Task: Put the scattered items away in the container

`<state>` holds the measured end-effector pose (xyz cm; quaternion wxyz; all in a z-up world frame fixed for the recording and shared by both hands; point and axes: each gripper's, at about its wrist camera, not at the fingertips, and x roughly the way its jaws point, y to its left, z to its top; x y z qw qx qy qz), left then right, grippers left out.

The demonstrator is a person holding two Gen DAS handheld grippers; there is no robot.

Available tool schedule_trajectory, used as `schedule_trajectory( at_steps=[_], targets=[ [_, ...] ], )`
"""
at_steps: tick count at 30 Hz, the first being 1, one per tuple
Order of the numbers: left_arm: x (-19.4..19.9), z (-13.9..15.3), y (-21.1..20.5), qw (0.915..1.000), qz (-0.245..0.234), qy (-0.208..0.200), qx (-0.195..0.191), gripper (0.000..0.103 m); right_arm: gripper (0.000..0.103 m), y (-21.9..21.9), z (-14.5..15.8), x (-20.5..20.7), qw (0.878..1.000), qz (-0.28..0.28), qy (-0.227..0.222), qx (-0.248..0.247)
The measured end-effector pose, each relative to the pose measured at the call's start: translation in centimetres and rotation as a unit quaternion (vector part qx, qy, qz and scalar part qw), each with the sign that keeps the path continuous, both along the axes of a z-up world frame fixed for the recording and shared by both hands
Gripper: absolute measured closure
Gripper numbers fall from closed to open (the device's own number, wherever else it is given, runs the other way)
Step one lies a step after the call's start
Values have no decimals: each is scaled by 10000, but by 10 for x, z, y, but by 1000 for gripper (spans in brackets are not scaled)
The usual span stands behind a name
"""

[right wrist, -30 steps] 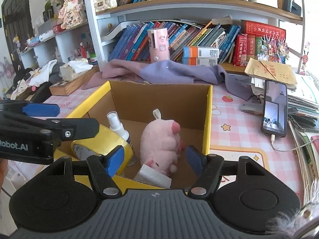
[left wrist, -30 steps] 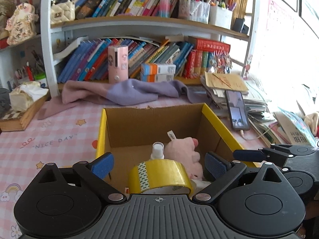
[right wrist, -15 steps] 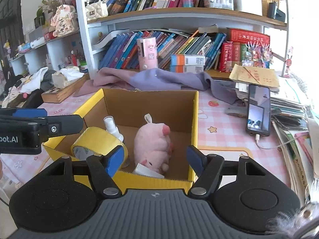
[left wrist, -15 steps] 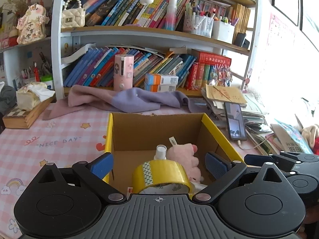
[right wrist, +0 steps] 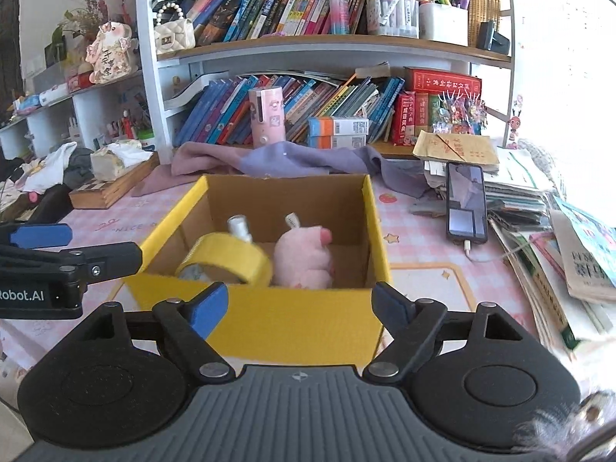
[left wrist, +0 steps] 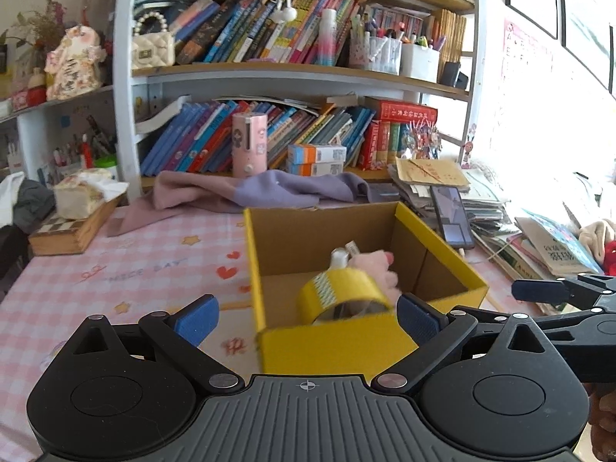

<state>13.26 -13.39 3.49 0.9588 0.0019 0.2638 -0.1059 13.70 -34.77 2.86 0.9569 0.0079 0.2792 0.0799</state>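
Both grippers have backed away from the box [right wrist: 269, 319] since a second ago, so its yellow front wall now shows in full in each wrist view. Left gripper [left wrist: 306, 317] points slightly downward at the box, its blue pads wide apart with nothing between them. Right gripper [right wrist: 300, 306] aims down at the same wall, jaws opening and bare. Inside the box lie the tape roll [right wrist: 227, 263], tilted against the near left side, a small spray bottle [right wrist: 239, 227] just behind it, and a pink plush toy [right wrist: 304, 260] to the right. Box sits on the pink checked tablecloth [left wrist: 127, 265].
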Motion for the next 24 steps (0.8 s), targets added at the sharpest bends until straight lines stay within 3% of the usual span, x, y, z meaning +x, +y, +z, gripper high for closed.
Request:
schedule_trajectory(
  at_steps=[5, 13, 24],
  targets=[
    [-33, -8, 32, 9993, 365, 115, 60, 1, 15, 31, -1, -35, 9997, -107, 12, -217],
    [-79, -25, 73, 9958, 795, 385, 256, 0, 13, 63, -11, -85, 9990, -354, 131, -251],
    [-127, -24, 105, 9953, 916, 215, 214, 0, 13, 98, -20, -125, 9984, -303, 119, -458]
  ],
)
